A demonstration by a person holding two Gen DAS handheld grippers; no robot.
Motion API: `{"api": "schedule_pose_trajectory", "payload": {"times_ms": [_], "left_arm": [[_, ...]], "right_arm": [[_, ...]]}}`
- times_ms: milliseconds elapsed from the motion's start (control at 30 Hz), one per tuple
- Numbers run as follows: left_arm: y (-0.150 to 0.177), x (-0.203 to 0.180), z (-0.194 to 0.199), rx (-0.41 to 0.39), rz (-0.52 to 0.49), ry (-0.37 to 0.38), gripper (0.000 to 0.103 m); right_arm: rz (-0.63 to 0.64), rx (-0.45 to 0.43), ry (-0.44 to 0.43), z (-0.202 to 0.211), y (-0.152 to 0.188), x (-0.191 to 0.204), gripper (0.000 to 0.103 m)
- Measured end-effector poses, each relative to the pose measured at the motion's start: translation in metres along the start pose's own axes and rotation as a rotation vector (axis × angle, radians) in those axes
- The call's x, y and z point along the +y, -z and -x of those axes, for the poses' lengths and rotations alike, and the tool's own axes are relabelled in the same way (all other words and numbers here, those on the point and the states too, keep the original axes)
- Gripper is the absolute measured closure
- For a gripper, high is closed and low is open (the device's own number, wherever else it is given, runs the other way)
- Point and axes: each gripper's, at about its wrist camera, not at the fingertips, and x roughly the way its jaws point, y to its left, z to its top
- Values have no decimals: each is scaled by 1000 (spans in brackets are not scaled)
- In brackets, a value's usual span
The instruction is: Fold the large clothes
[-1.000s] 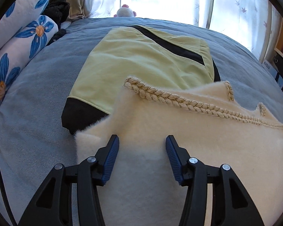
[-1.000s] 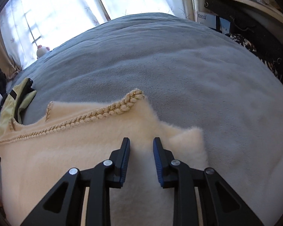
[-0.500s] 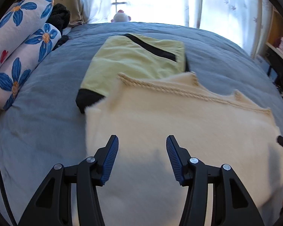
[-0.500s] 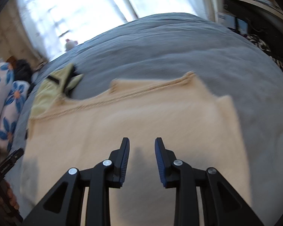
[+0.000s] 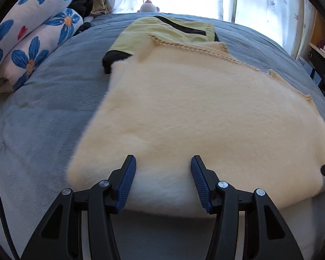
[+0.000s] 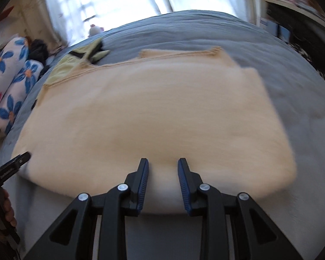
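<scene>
I am holding my left gripper (image 5: 163,181) with its jaws spread, nothing between them, hanging over the near edge of the cream sweater (image 5: 205,117). My right gripper (image 6: 163,181) is standing narrower but also apart, pinching nothing, over that same near edge. The sweater is lying on the grey bed (image 5: 43,117) as a neat block, its braided trim (image 5: 216,53) on the far side, overlapping a yellow garment (image 5: 162,32) beyond. I am judging this fold mostly done; perhaps one more fold is waiting.
</scene>
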Motion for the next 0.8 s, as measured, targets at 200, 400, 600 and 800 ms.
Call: {"api": "schedule_pose_trajectory", "payload": {"times_ms": [200, 400, 600, 800], "left_arm": [[7, 15, 3, 0, 24, -29, 52], [6, 15, 1, 8, 28, -44, 52], [7, 15, 2, 10, 31, -43, 51], [6, 15, 1, 15, 40, -43, 49]], "right_arm": [[-141, -15, 65, 13, 14, -66, 78], [-159, -22, 78, 15, 18, -70, 78], [-152, -26, 107, 10, 19, -64, 75], [-146, -28, 124, 8, 20, -62, 75]]}}
